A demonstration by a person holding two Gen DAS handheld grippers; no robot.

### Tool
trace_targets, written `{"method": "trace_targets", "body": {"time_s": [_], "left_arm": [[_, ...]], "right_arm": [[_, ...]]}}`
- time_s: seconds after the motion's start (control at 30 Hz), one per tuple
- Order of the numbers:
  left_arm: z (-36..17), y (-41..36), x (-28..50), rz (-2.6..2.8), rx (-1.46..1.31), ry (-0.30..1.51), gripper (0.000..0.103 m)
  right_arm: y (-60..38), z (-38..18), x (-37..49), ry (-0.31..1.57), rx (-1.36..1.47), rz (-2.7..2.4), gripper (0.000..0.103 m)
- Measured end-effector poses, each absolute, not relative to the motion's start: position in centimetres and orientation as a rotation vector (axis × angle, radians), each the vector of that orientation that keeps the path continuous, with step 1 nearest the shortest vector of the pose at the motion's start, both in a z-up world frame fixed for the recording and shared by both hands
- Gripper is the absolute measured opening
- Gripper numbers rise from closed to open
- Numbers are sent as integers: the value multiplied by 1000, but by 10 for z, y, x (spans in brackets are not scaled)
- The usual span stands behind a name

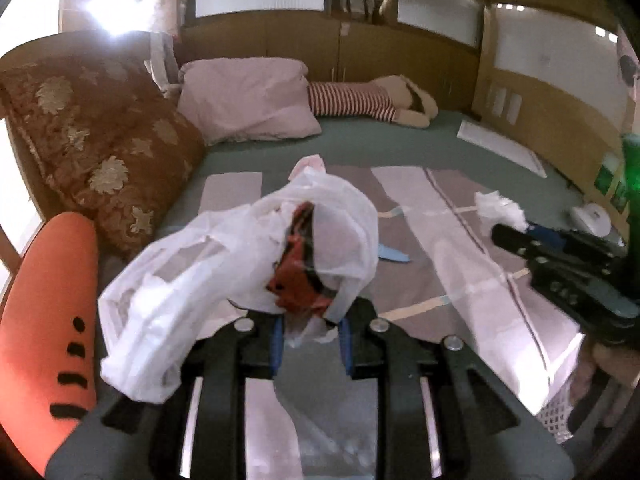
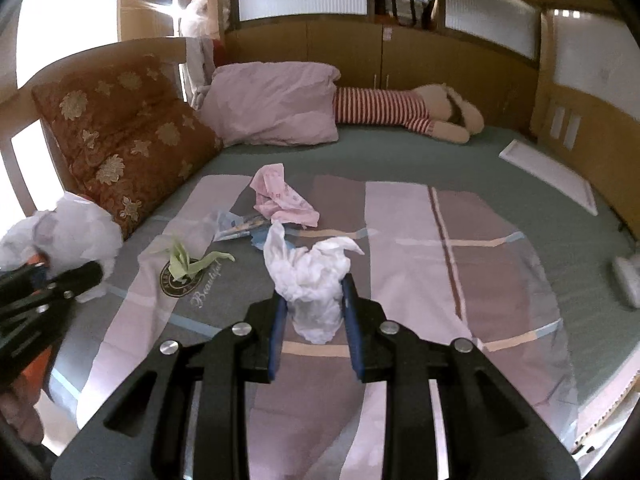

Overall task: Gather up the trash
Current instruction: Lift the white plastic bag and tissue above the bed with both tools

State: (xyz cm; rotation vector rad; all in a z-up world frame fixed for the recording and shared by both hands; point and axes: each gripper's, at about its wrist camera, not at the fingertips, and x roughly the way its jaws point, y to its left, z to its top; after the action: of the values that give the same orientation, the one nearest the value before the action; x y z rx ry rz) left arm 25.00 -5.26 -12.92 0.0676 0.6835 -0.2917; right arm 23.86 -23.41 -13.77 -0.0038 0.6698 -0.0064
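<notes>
My left gripper point(image 1: 308, 322) is shut on a thin white plastic bag point(image 1: 224, 276), which hangs lifted over the bed; a red wrapper point(image 1: 298, 276) shows through its torn mouth. My right gripper point(image 2: 312, 312) is shut on a crumpled white tissue point(image 2: 308, 272) above the patchwork blanket point(image 2: 404, 240). In the left wrist view the right gripper point(image 1: 504, 236) and its tissue point(image 1: 500, 206) are at the right. In the right wrist view the left gripper point(image 2: 86, 274) and the bag point(image 2: 68, 232) are at the left. Loose on the blanket lie a pink wrapper point(image 2: 280, 196), a green paper scrap point(image 2: 188, 262) and a blue printed wrapper point(image 2: 240, 226).
A brown floral cushion point(image 2: 120, 136), a pink pillow point(image 2: 276, 100) and a striped plush toy point(image 2: 400, 110) line the bed's far side. A white flat board point(image 2: 552, 176) lies at the right. An orange chair back point(image 1: 44, 320) stands close at the left.
</notes>
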Motion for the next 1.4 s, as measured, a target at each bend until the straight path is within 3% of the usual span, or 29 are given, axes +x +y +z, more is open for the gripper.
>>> {"method": "trace_targets", "body": {"time_s": [1.4], "left_arm": [[-133, -58, 238, -164, 80, 649, 22]], "right_arm": [[-207, -158, 232, 703, -27, 24, 27]]}}
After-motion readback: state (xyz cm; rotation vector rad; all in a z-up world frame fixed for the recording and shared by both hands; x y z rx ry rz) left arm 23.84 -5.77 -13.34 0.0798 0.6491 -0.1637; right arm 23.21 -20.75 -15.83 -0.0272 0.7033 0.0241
